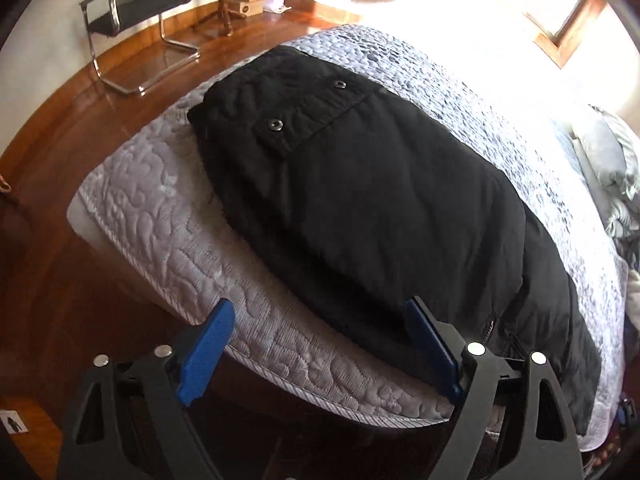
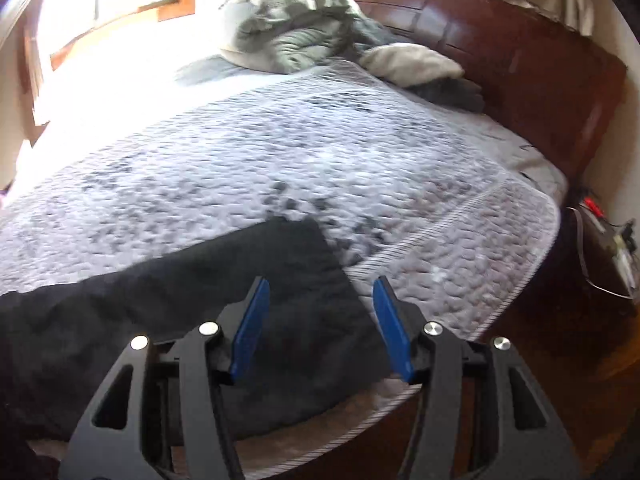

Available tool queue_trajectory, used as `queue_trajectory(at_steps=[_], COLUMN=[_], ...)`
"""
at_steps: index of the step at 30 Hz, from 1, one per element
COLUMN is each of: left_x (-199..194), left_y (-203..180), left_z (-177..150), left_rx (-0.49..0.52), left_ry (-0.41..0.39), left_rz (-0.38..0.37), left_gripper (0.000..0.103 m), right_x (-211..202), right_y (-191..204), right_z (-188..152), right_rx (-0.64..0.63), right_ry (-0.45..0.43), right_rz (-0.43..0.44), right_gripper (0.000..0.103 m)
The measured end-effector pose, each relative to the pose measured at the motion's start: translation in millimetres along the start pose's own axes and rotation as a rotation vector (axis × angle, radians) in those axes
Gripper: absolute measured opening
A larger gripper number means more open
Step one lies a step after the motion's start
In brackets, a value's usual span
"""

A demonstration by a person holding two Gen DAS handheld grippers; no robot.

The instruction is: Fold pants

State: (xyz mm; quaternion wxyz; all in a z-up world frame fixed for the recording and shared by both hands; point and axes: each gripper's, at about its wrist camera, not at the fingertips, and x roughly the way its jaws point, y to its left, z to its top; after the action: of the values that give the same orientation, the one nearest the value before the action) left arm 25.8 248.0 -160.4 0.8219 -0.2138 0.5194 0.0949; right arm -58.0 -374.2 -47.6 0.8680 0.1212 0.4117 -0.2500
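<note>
Black pants (image 1: 360,208) lie flat along the near edge of the bed, waist end with two snap buttons at the far left. In the right wrist view the leg end (image 2: 240,288) lies on the quilt. My left gripper (image 1: 320,312) is open and empty, just above the mattress edge beside the pants' near edge. My right gripper (image 2: 320,292) is open and empty, hovering over the leg hem corner.
The bed has a grey quilted cover (image 2: 280,152) and a patterned mattress side (image 1: 160,220). Pillows and a bundled blanket (image 2: 296,36) lie by the wooden headboard (image 2: 520,64). A black chair (image 1: 136,12) and boxes stand on the wooden floor (image 1: 60,120). A nightstand (image 2: 608,248) is at right.
</note>
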Motion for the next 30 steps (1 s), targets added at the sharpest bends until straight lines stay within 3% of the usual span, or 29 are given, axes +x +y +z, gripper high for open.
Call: queue_trajectory(at_steps=[3, 4, 6, 8, 12, 16, 19, 24, 26, 28, 30], left_x=[16, 21, 28, 37, 53, 58, 55, 72, 78, 80, 78], left_y=[19, 24, 32, 35, 42, 47, 50, 58, 63, 68, 71], left_z=[9, 11, 15, 19, 24, 27, 24, 26, 29, 29, 30], left_rx=[-0.082, -0.115, -0.18, -0.206, -0.241, -0.274, -0.287, -0.34, -0.378, -0.41, -0.426], left_ry=[0.054, 0.075, 0.103, 0.13, 0.176, 0.178, 0.177, 0.213, 0.209, 0.201, 0.183], left_rz=[-0.122, -0.167, -0.267, -0.293, -0.309, -0.336, -0.424, -0.428, -0.431, -0.411, -0.413], left_gripper=[0.078, 0.07, 0.069, 0.069, 0.069, 0.068, 0.063, 0.061, 0.053, 0.028, 0.011], right_x=[11, 17, 31, 41, 48, 53, 53, 54, 53, 54, 57], right_y=[50, 65, 94, 118, 146, 153, 154, 153, 155, 154, 150], right_z=[-3, -7, -15, -23, -34, -35, -38, -39, -40, -40, -40], right_rx=[-0.06, -0.075, -0.115, -0.159, -0.213, -0.227, -0.247, -0.248, -0.266, -0.275, -0.264], right_ry=[0.108, 0.145, 0.209, 0.245, 0.272, 0.289, 0.286, 0.286, 0.279, 0.276, 0.28], right_rz=[0.236, 0.271, 0.308, 0.323, 0.318, 0.303, 0.275, 0.263, 0.244, 0.225, 0.218], right_gripper=[0.058, 0.058, 0.056, 0.05, 0.05, 0.05, 0.05, 0.05, 0.05, 0.05, 0.05])
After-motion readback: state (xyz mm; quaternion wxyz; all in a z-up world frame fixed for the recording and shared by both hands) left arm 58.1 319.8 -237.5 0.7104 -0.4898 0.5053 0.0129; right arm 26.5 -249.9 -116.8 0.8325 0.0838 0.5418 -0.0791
